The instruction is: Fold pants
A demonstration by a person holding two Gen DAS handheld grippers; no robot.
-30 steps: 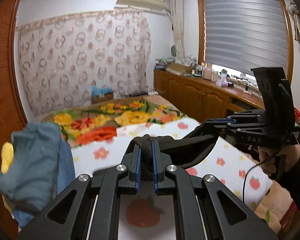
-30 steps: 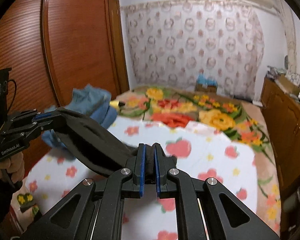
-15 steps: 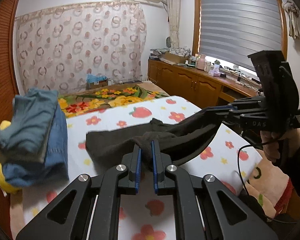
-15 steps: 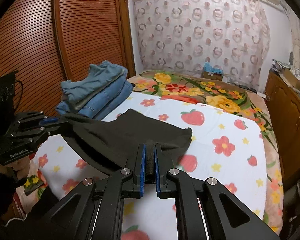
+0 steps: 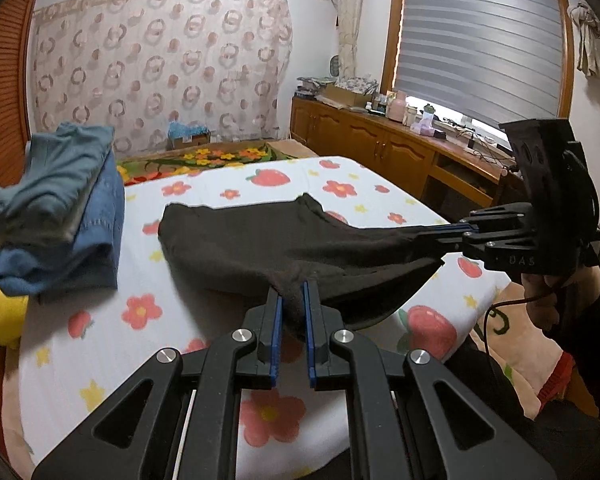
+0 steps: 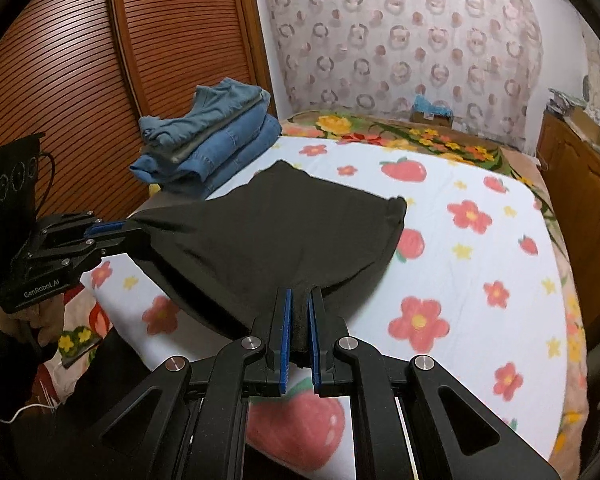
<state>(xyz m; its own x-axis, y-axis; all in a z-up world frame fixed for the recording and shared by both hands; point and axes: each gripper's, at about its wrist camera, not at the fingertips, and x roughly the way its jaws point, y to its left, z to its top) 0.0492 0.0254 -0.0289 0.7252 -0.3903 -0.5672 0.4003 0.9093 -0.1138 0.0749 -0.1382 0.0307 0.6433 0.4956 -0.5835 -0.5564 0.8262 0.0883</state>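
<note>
Hanging between the two grippers, the dark pants (image 5: 260, 240) sag in a soft sling whose far end already rests on the flowered bedsheet (image 5: 100, 344). To the left of the pants, a stack of folded blue clothes (image 5: 60, 220) sits on the same sheet, with something yellow just under its edge. The left gripper (image 5: 291, 320) has its blue-lined jaws nearly shut, pinching a bunched edge of the dark cloth. Right of it, the right gripper (image 5: 456, 232) is likewise closed on another edge of the pants, and the cloth pulls into a taut line toward its jaws; its own camera shows a thick wad of fabric squeezed between the pads.

The pants look light and limp, likely a knit or fleece: they drape with no stiffness and crease wherever they are pinched. Such cloth probably will not slip from rubbery pads, but it will droop and fold over itself unless both held points stay level and apart. The best holds are likely the hem or waistband edges, where the layers are doubled and can be caught together.

Readable writing is scarce. The right gripper's body carries letters that look like "DAS" in the left camera. In the right camera, the left gripper's (image 6: 116, 226) side reads "GenRobot.AI".
</note>
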